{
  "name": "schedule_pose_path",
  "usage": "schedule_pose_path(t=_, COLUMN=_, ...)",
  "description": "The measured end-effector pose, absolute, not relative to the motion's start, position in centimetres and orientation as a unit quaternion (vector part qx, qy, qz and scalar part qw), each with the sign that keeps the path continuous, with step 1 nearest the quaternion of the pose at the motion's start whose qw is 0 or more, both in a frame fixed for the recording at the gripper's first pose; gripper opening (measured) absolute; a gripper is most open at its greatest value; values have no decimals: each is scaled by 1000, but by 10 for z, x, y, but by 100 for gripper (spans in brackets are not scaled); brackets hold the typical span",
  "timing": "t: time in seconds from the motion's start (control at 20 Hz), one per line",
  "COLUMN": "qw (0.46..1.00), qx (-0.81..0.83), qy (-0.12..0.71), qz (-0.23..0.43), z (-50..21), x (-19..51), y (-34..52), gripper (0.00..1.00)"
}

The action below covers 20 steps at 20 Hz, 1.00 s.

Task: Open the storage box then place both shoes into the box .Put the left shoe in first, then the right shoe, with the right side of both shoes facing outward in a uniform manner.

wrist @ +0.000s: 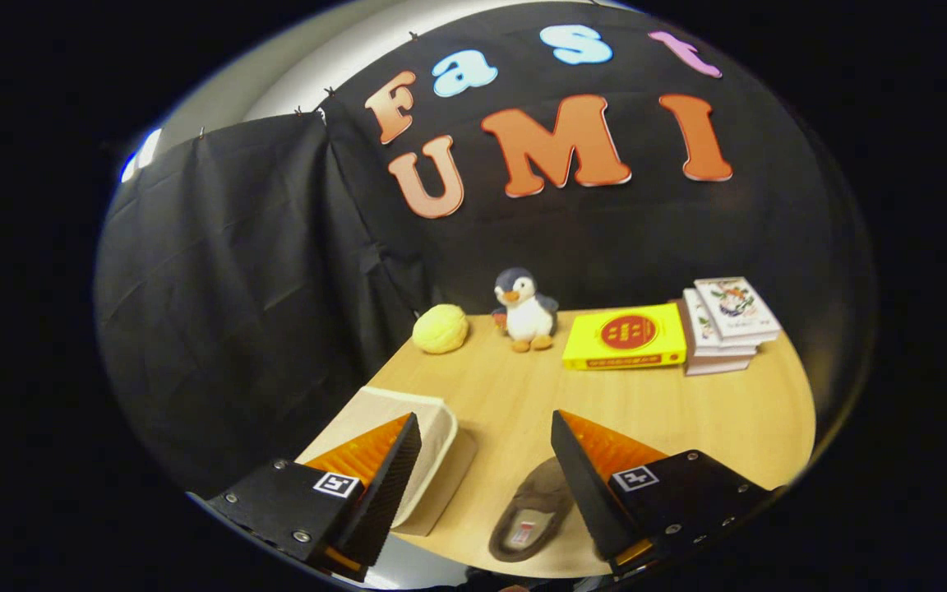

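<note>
This is a staged recording booth, not a lived-in room. Black cloth (219, 271) hangs as the wall on the left and far sides, clipped along its top edge, with a pale wall or ceiling (293, 66) showing above it. A light wooden tabletop (687, 419) carries household props set out in a row at the far edge: a yellow ball (441, 329), a plush penguin (525, 310), a yellow box (625, 337) and a stack of books (724, 325). Nearer lie a cream box (428, 444) and a slipper (533, 511). The gripper (486, 436) bears square printed markers, its fingers spread apart over the tabletop.
</note>
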<state>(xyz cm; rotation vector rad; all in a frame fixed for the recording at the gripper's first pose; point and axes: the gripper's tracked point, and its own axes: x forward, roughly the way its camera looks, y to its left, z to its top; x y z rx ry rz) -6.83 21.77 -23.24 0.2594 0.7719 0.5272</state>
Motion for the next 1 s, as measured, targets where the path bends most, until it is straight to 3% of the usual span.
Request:
schedule_pose_path(t=0.35, qw=803, qx=199, qy=454, qz=331, z=-271, x=-110, y=282, gripper=96)
schedule_pose_path(t=0.65, qw=742, qx=249, qy=530, qz=327, z=-327, x=-128, y=320, gripper=95)
schedule_pose_path(t=1.0, qw=702, qx=281, qy=563, qz=334, z=-369, x=-139, y=341, gripper=95)
